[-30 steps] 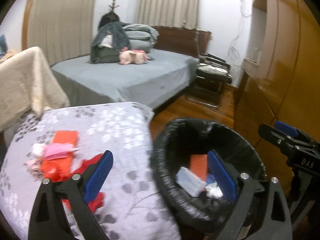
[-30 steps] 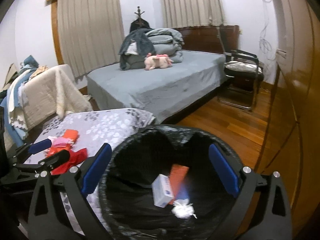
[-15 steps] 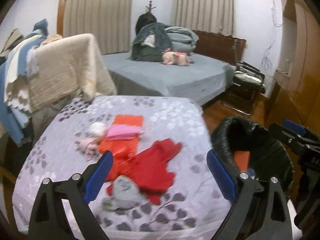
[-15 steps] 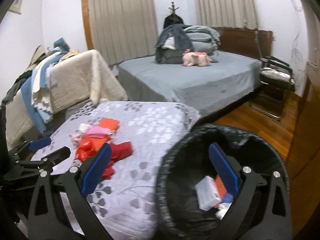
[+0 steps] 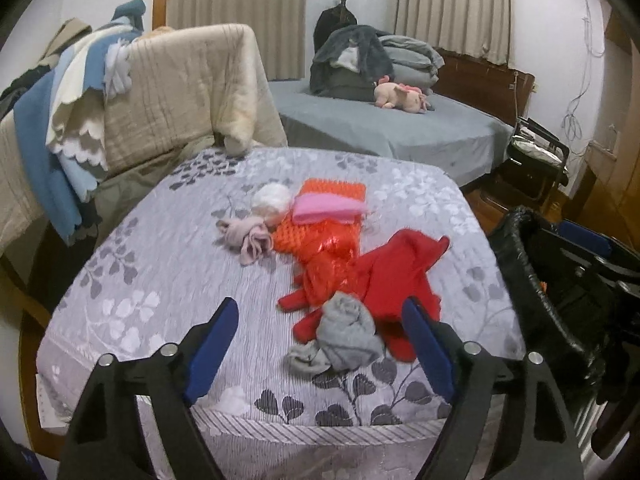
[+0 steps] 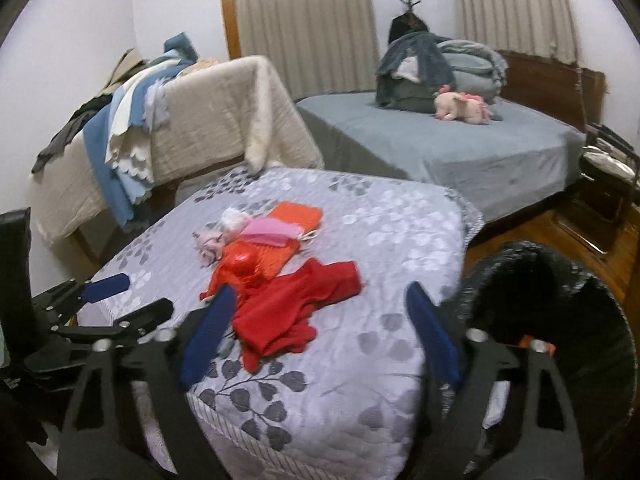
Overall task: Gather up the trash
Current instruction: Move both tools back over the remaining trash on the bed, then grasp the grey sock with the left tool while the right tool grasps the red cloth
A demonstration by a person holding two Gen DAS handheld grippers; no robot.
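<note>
A table under a grey leaf-print cloth (image 5: 160,280) (image 6: 400,240) holds a heap of litter. It holds a grey crumpled wad (image 5: 344,336), a red cloth (image 5: 396,276) (image 6: 304,300), a shiny orange wrapper (image 5: 324,268) (image 6: 240,264), a pink piece (image 5: 328,208), a white ball (image 5: 272,198) and a pale pink rag (image 5: 248,236). My left gripper (image 5: 319,306) (image 6: 104,292) hovers at the table's near edge, its jaws closing, with the grey wad just ahead and nothing gripped. My right gripper (image 6: 320,290) (image 5: 592,248) is closing too, empty, before the red cloth. The black-lined bin (image 5: 516,240) (image 6: 520,252) stands to the right.
A rack draped with beige and blue blankets (image 5: 168,92) stands behind the table on the left. A grey bed (image 6: 460,144) with piled bedding and a pink plush toy lies beyond. A black chair (image 5: 536,156) and a wooden floor are at the right.
Both views have swung left from the bin onto the table, and the bin now sits at the right edge. Both pairs of jaws have narrowed a little.
</note>
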